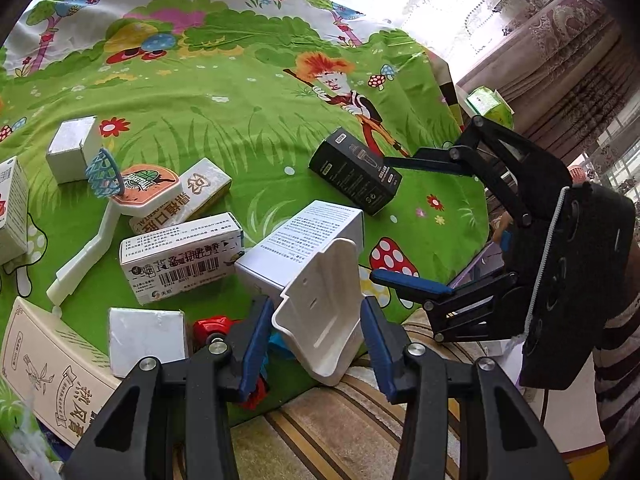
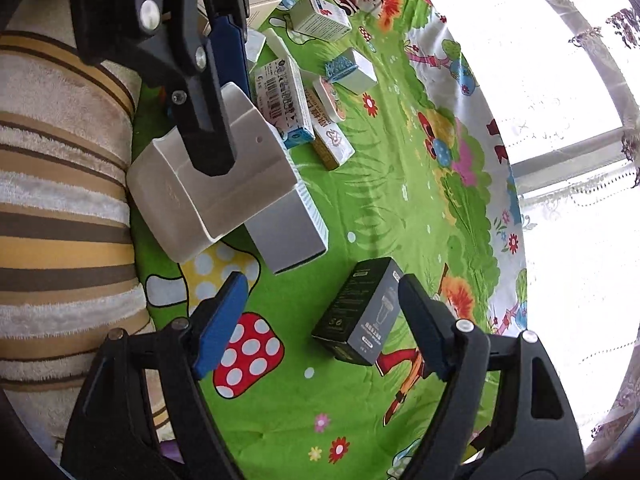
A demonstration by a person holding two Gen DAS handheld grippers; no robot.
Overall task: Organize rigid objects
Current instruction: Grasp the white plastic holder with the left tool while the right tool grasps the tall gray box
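In the left wrist view, the left gripper grips a white plastic holder, raised above the cartoon cloth. In the right wrist view, the right gripper stands open around the black box without touching it; I judge the next move is to lower and close on it.

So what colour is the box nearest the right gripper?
Black box, clearest in the right wrist view.

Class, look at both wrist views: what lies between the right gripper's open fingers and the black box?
Only bare green cloth; the right gripper has not reached the black box, as the right wrist view shows.
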